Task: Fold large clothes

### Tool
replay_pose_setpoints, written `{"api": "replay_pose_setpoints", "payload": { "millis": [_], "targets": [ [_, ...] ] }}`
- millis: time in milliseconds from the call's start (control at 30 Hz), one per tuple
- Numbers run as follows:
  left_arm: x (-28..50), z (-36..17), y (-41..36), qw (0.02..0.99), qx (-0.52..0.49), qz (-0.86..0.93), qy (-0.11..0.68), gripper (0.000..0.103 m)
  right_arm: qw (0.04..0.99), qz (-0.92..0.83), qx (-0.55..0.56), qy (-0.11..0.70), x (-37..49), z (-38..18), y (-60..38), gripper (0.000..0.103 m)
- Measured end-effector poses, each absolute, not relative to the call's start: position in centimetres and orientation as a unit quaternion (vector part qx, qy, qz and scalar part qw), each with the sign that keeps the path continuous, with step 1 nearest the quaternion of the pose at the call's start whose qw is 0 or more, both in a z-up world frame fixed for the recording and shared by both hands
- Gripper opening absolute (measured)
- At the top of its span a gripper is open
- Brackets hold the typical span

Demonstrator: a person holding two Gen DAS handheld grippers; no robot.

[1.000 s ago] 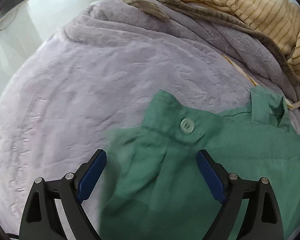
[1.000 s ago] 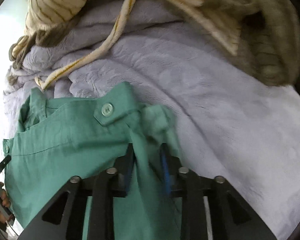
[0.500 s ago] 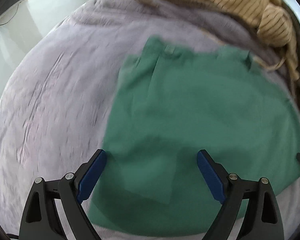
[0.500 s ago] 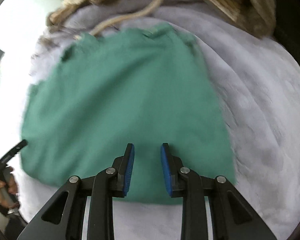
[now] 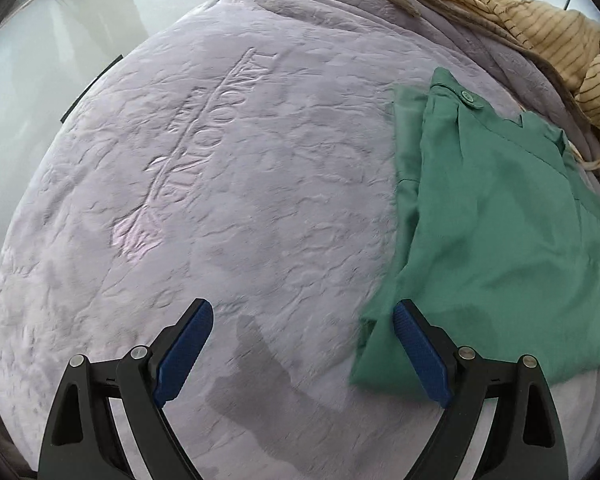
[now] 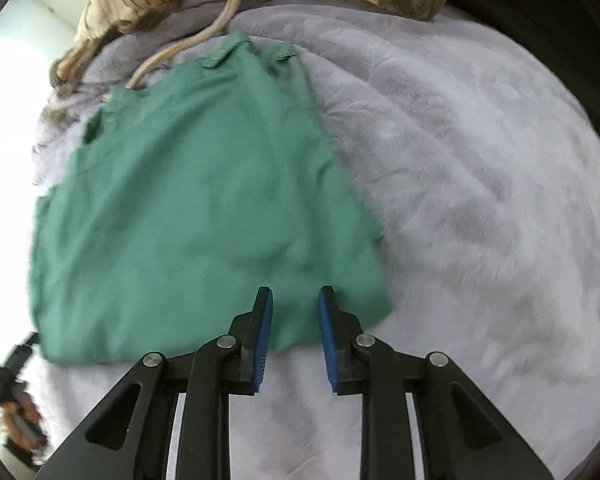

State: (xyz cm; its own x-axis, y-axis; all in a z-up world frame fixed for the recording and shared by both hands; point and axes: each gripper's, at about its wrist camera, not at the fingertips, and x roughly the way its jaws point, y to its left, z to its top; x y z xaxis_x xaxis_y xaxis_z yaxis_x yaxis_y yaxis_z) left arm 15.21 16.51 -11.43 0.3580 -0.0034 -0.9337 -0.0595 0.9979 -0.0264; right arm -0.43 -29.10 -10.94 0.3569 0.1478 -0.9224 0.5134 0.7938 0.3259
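Observation:
A green buttoned garment (image 5: 496,216) lies folded flat on a lilac plush blanket (image 5: 228,184); it also shows in the right wrist view (image 6: 204,208). My left gripper (image 5: 300,344) is wide open and empty above the blanket, to the left of the garment's near corner. My right gripper (image 6: 294,320) is partly open and empty, just above the garment's near edge, holding nothing. The left gripper's tip (image 6: 16,354) and a hand show at the far left of the right wrist view.
A striped beige garment (image 5: 552,36) with a cord (image 6: 204,36) lies heaped at the blanket's far edge, just beyond the green one. The blanket (image 6: 480,184) spreads wide to the right of the green garment. A pale floor (image 5: 40,92) lies beyond the left edge.
My right gripper let go of the green cloth, opened a little and drew back to its near edge. My left gripper swung left off the garment over bare blanket. The garment now lies flat.

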Motion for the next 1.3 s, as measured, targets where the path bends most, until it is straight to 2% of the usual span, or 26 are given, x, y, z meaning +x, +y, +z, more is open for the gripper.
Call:
{"api": "replay_pose_setpoints", "payload": {
  "millis": [33, 67, 100, 333, 400, 433, 467, 500, 667, 1033, 1133, 1300],
  "targets": [
    [15.0, -11.5, 17.1, 0.823, -0.036, 0.014, 0.567, 0.093, 0.766, -0.103, 0.309, 0.554, -0.5, -10.7, -28.2, 0.039],
    [14.8, -11.3, 17.4, 0.822, -0.047, 0.01, 0.568, 0.093, 0.763, -0.086, 0.319, 0.556, -0.5, -10.7, -27.0, 0.057],
    [14.7, -11.2, 17.6, 0.821, -0.055, 0.007, 0.568, 0.093, 0.759, -0.066, 0.327, 0.559, -0.3, -10.7, -25.5, 0.066],
    [14.8, -10.1, 16.7, 0.826, -0.079, -0.05, 0.556, 0.092, 0.729, 0.034, 0.352, 0.585, 2.6, -12.4, -16.0, 0.066],
    [15.5, -10.0, 16.0, 0.828, -0.075, -0.066, 0.552, 0.08, 0.728, 0.048, 0.354, 0.585, 3.7, -12.5, -14.1, 0.066],
    [15.7, -10.0, 15.7, 0.827, -0.07, -0.07, 0.554, 0.07, 0.729, 0.053, 0.352, 0.584, 4.0, -12.5, -13.4, 0.066],
    [16.0, -10.3, 15.4, 0.825, -0.062, -0.068, 0.557, 0.064, 0.731, 0.058, 0.35, 0.583, 4.5, -12.3, -12.7, 0.066],
    [16.2, -10.8, 15.1, 0.823, -0.052, -0.064, 0.562, 0.063, 0.732, 0.062, 0.348, 0.583, 4.9, -12.2, -12.1, 0.066],
    [16.3, -14.1, 16.4, 0.799, -0.079, -0.057, 0.593, 0.063, 0.723, 0.065, 0.342, 0.597, 5.1, -12.4, -10.6, 0.066],
    [13.8, -12.4, 16.5, 0.786, -0.069, -0.058, 0.611, 0.064, 0.691, 0.023, 0.347, 0.634, 3.2, -13.5, -10.0, 0.066],
    [13.2, -12.0, 16.6, 0.787, -0.062, -0.057, 0.612, 0.079, 0.687, 0.018, 0.343, 0.641, 3.0, -13.4, -9.7, 0.066],
    [13.0, -11.6, 16.4, 0.785, -0.058, -0.06, 0.614, 0.079, 0.685, 0.02, 0.338, 0.645, 3.7, -13.4, -8.3, 0.067]
  ]
}}
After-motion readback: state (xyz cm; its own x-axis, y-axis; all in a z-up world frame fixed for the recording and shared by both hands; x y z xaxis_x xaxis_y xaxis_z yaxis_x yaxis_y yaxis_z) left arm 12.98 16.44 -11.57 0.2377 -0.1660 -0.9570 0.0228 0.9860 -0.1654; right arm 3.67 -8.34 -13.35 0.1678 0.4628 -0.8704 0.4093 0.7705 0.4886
